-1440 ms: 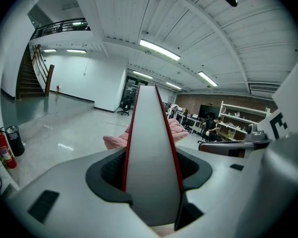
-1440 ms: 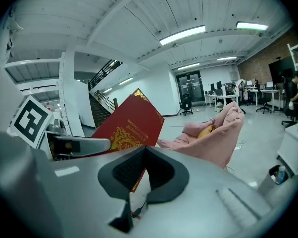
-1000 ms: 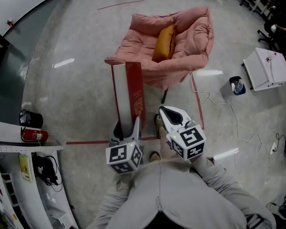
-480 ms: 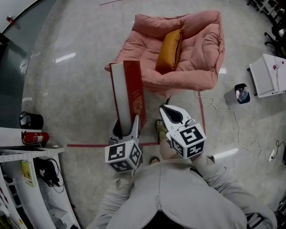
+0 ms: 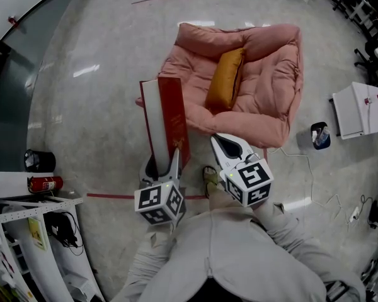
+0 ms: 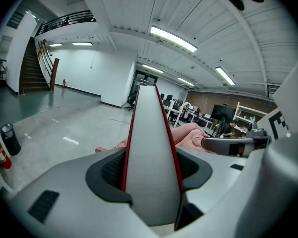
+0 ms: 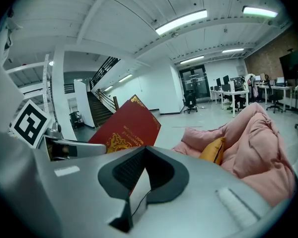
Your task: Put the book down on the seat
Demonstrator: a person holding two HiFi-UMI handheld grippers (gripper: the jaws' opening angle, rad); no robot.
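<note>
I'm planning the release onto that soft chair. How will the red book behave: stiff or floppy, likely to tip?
Probably stiff: the book stands straight out of the left gripper without sagging. Thick, so likely fairly heavy. Set on edge on the puffy seat, it would likely topple.

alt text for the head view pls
Seen from above, the left tool grips a tall red book by one end, near a pink padded seat holding an orange cushion. The right tool, shut and empty, hovers alongside.
</note>
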